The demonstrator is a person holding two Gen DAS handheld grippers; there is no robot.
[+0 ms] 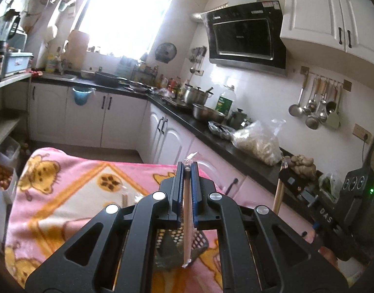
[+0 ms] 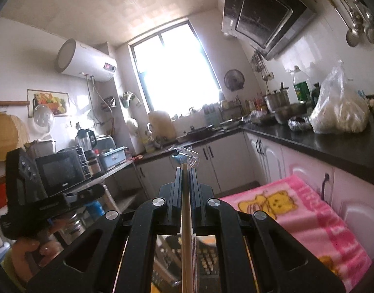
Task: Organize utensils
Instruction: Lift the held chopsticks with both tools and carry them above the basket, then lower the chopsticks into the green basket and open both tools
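Note:
My left gripper [image 1: 187, 169] is shut on a pale chopstick in a clear plastic wrapper [image 1: 187, 210], which runs back between the jaws. Its lower end hangs over a black mesh basket [image 1: 199, 243] standing on a pink cartoon blanket [image 1: 72, 195]. My right gripper [image 2: 186, 169] is shut on a wooden chopstick with a crinkled clear wrapper [image 2: 186, 219], held above the same basket [image 2: 207, 261]. The left wrist view shows the right gripper's body [image 1: 296, 183] at the right, with its chopstick [image 1: 277, 196] pointing down. Another wrapped stick [image 1: 125, 199] lies on the blanket.
A black countertop [image 1: 211, 136] runs along the right with steel pots [image 1: 197, 94], a bowl, an oil bottle and a bulky plastic bag [image 1: 257, 141]. Ladles [image 1: 314, 112] hang on the wall. A microwave [image 2: 62, 168] sits on a shelf left, beside a hand holding the left gripper's body [image 2: 28, 190].

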